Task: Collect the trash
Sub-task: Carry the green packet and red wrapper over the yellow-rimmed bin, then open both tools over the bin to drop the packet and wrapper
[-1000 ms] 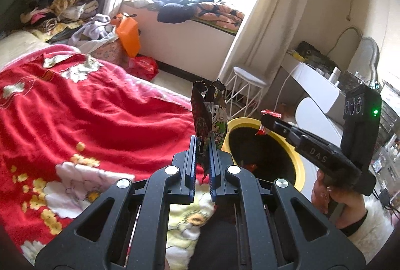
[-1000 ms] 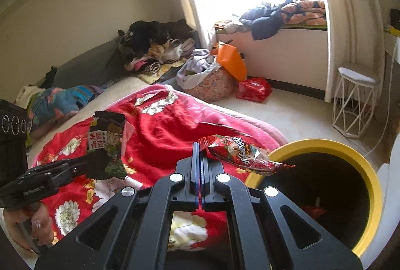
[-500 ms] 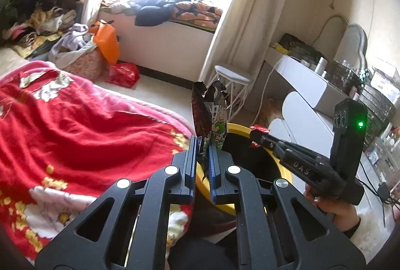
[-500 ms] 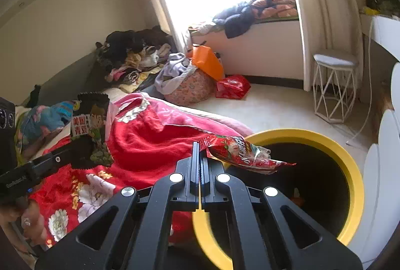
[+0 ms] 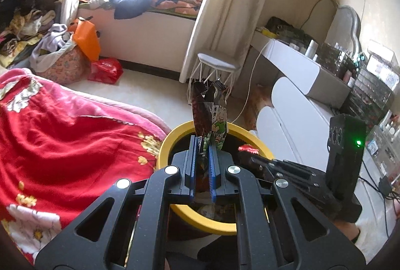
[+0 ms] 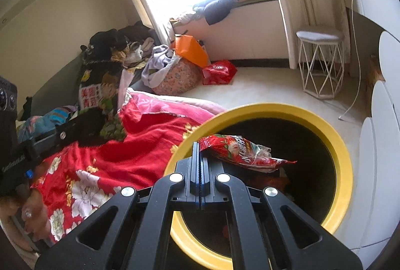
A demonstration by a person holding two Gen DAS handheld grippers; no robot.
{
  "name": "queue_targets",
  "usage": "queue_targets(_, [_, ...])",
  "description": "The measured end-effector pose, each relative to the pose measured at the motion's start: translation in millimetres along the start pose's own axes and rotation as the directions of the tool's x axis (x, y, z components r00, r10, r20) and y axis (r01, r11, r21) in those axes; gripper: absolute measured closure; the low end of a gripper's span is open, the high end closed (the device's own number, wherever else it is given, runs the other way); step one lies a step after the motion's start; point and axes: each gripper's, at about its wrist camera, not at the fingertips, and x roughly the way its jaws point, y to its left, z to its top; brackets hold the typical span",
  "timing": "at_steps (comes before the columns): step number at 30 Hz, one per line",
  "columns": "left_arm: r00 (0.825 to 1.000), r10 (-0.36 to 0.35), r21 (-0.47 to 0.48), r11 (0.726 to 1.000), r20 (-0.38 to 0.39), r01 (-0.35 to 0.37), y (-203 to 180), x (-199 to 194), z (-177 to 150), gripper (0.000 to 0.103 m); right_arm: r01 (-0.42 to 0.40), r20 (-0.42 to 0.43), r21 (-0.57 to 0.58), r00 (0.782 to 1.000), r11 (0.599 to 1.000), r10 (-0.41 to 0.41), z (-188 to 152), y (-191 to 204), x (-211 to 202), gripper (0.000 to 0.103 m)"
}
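Note:
A round bin with a yellow rim (image 5: 175, 135) (image 6: 345, 155) and a black inside stands on the floor beside the bed. My left gripper (image 5: 203, 145) is shut on a dark snack wrapper (image 5: 210, 115) that stands upright above the bin's near rim. My right gripper (image 6: 200, 152) is shut on a red snack wrapper (image 6: 240, 152), which juts out sideways over the bin's opening. In the left wrist view the right gripper (image 5: 250, 153) reaches in from the right with the red wrapper's edge showing. Some trash lies at the bin's bottom.
A bed with a red flowered blanket (image 5: 62, 140) lies left of the bin. A white wire stool (image 5: 215, 70) and a white dressing table (image 5: 295, 60) stand beyond it. A flowered basket (image 6: 175, 77), an orange bag (image 6: 191, 48) and a red bag (image 6: 218, 71) sit by the window bench.
Both grippers have swung from over the bed towards the bin, each still holding its wrapper. The red wrapper now hangs over the bin's opening and the dark one above its rim.

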Motion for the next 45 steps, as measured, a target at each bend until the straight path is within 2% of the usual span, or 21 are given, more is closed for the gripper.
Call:
queue_targets(8, [0.999, -0.005, 0.014, 1.0, -0.04, 0.005, -8, 31, 7, 0.098, -0.011, -0.049, -0.005, 0.999, 1.0, 0.01, -8, -10, 0, 0.102])
queue_targets(18, [0.996, -0.024, 0.038, 0.999, -0.084, 0.027, -20, 67, 10, 0.098, -0.011, -0.147, 0.042, 0.989, 0.999, 0.017, -17, -24, 5, 0.101])
queue_targets(20, [0.995, -0.029, 0.041, 0.999, -0.096, 0.033, -22, 74, 9, 0.097, 0.002, -0.163, 0.054, 0.987, 0.999, 0.007, -19, -26, 4, 0.096])
queue_targets(21, [0.995, -0.03, 0.043, 0.998, -0.1, 0.035, -24, 76, 9, 0.095, 0.005, -0.168, 0.058, 0.986, 0.998, 0.005, -20, -27, 3, 0.086])
queue_targets(22, [0.994, -0.032, 0.043, 0.998, -0.105, 0.037, -25, 79, 8, 0.094, 0.009, -0.171, 0.06, 0.985, 0.998, 0.001, -21, -27, 2, 0.071])
queue_targets(24, [0.993, -0.038, 0.038, 0.998, -0.114, 0.042, -28, 84, 6, 0.09, 0.025, -0.176, 0.06, 0.984, 0.998, -0.014, -23, -28, -1, 0.062])
queue_targets(25, [0.992, -0.043, 0.04, 0.998, -0.119, 0.048, -30, 87, 4, 0.088, 0.029, -0.175, 0.059, 0.984, 0.998, -0.018, -24, -28, -3, 0.062])
queue_targets(28, [0.99, -0.044, 0.036, 0.998, -0.134, 0.049, -32, 94, 1, 0.077, 0.049, -0.181, 0.059, 0.983, 0.997, -0.038, -24, -31, -6, 0.056])
queue_targets(30, [0.99, -0.044, 0.033, 0.998, -0.133, 0.048, -31, 93, 0, 0.058, 0.067, -0.181, 0.067, 0.982, 0.996, -0.054, -26, -33, -10, 0.055])
queue_targets(32, [0.991, -0.038, 0.024, 0.999, -0.125, 0.042, -29, 90, 0, 0.05, 0.09, -0.181, 0.071, 0.981, 0.993, -0.076, -28, -36, -14, 0.052])
queue_targets(35, [0.993, -0.024, 0.005, 1.0, -0.116, 0.025, -23, 83, -1, 0.032, 0.14, -0.169, 0.067, 0.977, 0.988, -0.127, -28, -38, -20, 0.041])
queue_targets(38, [0.995, -0.005, -0.005, 1.0, -0.102, 0.005, -16, 71, -1, 0.023, 0.172, -0.145, 0.053, 0.976, 0.984, -0.163, -27, -35, -27, 0.034])
queue_targets(39, [0.995, 0.002, -0.011, 1.0, -0.097, -0.004, -14, 67, -2, 0.016, 0.183, -0.137, 0.047, 0.975, 0.982, -0.175, -27, -33, -29, 0.029])
queue_targets(45, [0.996, 0.066, -0.036, 0.997, -0.061, -0.069, -4, 34, -5, 0.011, 0.255, -0.075, 0.035, 0.965, 0.966, -0.252, -20, -17, -43, 0.014])
